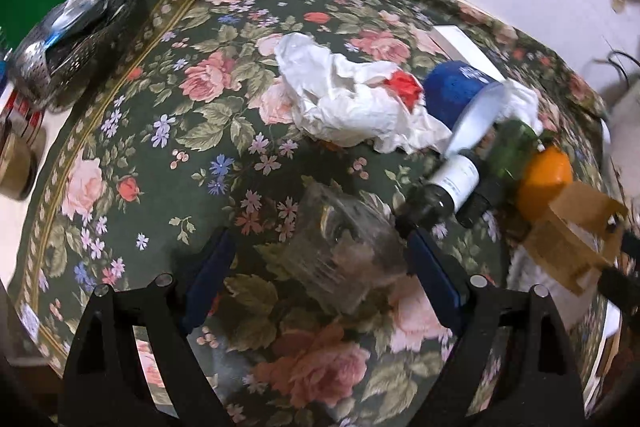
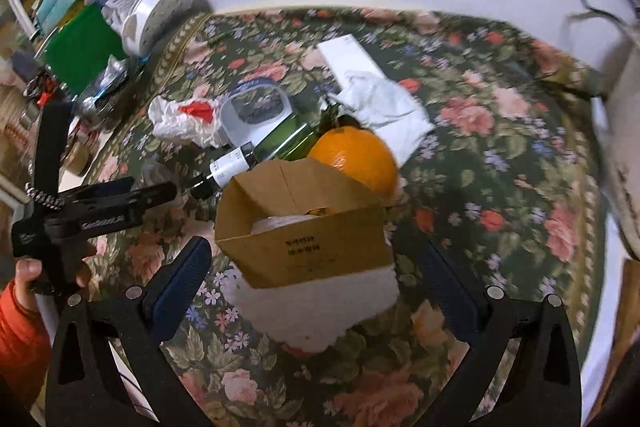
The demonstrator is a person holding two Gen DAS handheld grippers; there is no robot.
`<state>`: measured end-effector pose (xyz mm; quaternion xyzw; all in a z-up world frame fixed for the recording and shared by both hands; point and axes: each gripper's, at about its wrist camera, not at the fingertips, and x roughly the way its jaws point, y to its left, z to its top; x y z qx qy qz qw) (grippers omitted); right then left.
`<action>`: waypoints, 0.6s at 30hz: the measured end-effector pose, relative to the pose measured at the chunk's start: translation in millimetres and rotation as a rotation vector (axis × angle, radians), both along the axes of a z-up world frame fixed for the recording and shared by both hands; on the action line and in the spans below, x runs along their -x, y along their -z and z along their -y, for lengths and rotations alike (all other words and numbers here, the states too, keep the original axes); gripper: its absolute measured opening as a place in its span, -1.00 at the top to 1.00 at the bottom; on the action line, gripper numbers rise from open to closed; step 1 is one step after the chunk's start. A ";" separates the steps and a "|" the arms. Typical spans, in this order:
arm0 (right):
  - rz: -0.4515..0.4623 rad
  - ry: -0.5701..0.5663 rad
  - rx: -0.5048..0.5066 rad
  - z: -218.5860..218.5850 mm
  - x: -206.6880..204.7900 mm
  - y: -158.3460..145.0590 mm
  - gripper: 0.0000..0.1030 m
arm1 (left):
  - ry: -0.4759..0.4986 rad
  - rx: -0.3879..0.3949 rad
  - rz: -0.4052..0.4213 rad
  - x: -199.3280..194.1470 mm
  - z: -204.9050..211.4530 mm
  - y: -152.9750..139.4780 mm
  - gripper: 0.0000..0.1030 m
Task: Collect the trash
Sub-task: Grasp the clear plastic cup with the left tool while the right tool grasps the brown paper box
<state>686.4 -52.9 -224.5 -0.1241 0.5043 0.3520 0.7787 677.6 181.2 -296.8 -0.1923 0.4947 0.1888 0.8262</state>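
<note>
Below, on the flowered tablecloth (image 1: 192, 155), the left gripper (image 1: 320, 259) hangs with its jaws spread on either side of a clear plastic cup (image 1: 340, 243) lying on its side; the pads do not press it. The right gripper (image 2: 316, 267) is spread too, flanking an open cardboard box (image 2: 304, 227) that rests on a white pad (image 2: 320, 307), untouched. Behind the box sit an orange (image 2: 356, 159), a green bottle (image 2: 288, 143), a dark bottle (image 2: 228, 167) and crumpled white paper (image 1: 340, 99).
</note>
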 end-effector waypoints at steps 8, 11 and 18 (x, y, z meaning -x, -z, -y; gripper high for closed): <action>-0.001 -0.058 -0.083 7.3 -8.5 -4.6 -0.63 | -0.065 0.004 0.013 -4.2 6.9 6.0 -0.19; 0.019 -0.072 -0.074 6.8 -7.6 -9.1 -0.63 | -0.075 -0.006 0.009 1.7 13.7 4.1 -0.19; 0.029 -0.027 -0.119 17.9 -7.6 -30.0 -0.63 | -0.082 -0.008 0.060 27.7 28.0 -23.5 -0.19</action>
